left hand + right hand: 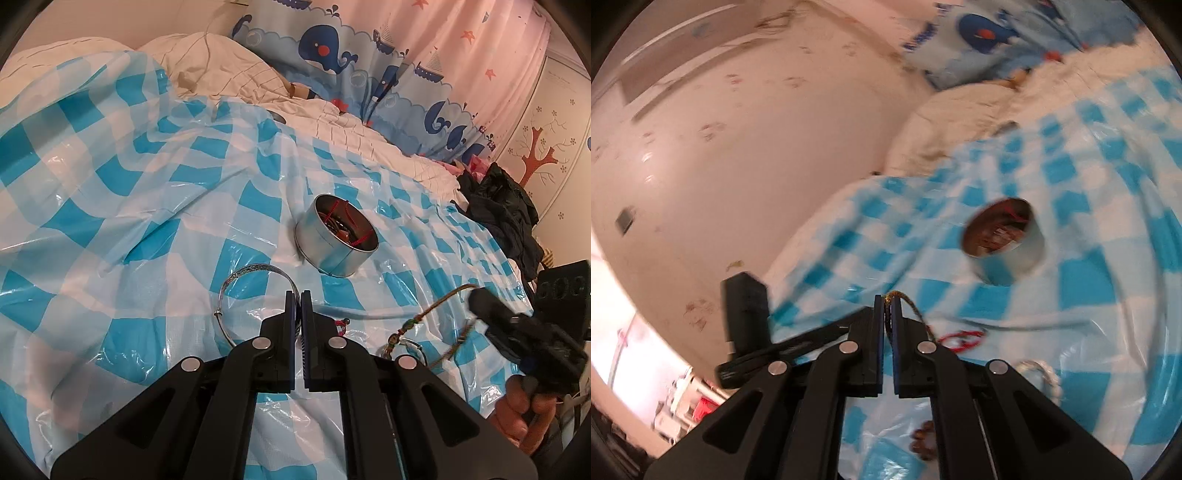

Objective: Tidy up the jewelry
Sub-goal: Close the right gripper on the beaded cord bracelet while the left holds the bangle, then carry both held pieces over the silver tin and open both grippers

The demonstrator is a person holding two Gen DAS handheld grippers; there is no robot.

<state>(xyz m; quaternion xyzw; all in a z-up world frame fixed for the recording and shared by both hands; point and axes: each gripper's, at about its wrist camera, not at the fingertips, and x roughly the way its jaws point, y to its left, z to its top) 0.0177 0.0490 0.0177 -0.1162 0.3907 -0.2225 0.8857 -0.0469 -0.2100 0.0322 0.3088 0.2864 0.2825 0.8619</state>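
both tongs [300,295] [887,300] clamped on jewelry

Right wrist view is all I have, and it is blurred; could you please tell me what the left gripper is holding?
Observer: The left gripper is shut on a silver bangle, whose loop curves out to the left of its fingers.
Operator: Thank you. Where does the cord in my right gripper end?
Observer: It droops to a beaded end with a ring, low over the checked sheet, just right of the left gripper.
Operator: And the tin?
Observer: It stands open beyond both grippers, with red cords and dark pieces inside.
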